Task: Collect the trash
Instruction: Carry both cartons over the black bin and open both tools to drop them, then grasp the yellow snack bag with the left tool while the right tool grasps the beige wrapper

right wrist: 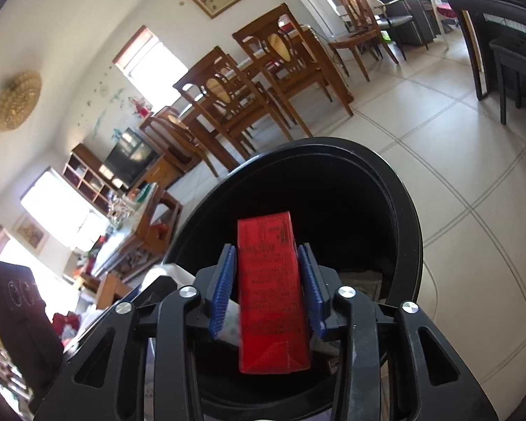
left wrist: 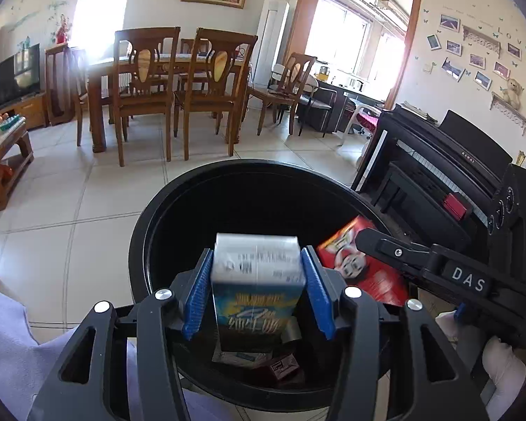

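Releasing is the step in hand, judged from both cartons hanging over the black bin (left wrist: 228,170).

Left gripper (left wrist: 257,254): blue-and-white milk carton (left wrist: 257,291) stands upright between the jaws, bin mouth directly below them. Whether the pads press it or have let go, cannot tell (carton reads slightly blurred).

Right gripper (right wrist: 266,249): red carton (right wrist: 271,298) upright between the jaws, also over the bin; grip likewise cannot tell.

To do it well: keep both jaws inside the rim line, open fully, and let each carton fall clear of the rim.

Cartons: rectangular, printed, rigid-looking, undented. A dark red packet (left wrist: 282,368) already lies in the bin below the left jaws.
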Demonstrator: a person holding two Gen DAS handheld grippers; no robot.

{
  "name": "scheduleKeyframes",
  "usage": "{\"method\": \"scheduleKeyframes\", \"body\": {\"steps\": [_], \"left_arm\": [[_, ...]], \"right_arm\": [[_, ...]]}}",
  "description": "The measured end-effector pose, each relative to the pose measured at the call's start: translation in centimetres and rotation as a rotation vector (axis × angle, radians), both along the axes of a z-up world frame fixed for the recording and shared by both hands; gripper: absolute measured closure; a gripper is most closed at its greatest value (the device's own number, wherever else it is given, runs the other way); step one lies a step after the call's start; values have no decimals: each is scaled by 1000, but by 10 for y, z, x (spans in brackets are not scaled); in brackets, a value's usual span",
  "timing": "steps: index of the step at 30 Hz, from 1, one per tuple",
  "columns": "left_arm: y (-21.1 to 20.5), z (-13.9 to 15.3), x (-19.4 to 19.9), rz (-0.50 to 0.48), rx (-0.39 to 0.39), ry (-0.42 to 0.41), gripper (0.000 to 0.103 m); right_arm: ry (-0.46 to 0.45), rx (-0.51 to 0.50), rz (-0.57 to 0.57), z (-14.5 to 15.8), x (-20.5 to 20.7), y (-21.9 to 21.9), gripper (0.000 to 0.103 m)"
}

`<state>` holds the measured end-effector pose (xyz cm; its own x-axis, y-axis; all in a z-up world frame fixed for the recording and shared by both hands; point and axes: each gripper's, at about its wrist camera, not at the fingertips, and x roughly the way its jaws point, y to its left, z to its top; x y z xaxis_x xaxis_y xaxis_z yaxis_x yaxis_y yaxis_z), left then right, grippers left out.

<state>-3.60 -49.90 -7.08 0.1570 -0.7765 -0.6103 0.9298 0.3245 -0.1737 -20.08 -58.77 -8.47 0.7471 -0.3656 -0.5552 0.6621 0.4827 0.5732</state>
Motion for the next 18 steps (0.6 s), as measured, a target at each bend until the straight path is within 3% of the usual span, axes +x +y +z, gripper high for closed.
{"method": "scheduleKeyframes", "body": {"steps": [2, 4, 12, 18], "left_arm": [[3, 4, -1, 11, -7, -11, 36], [5, 8, -3, 9, -15, -24, 34], [37, 25, -19, -5, -59, -58, 32], [98, 41, -19, 49, -84, -73, 30]], "right_arm": [[-6, -2, -1, 2, -1, 5, 49], [-18, -8, -7, 6, -4, 5, 45], [-52, -75, 7, 16, -13, 17, 45], [-41, -160, 92, 24, 4, 42, 45]]}}
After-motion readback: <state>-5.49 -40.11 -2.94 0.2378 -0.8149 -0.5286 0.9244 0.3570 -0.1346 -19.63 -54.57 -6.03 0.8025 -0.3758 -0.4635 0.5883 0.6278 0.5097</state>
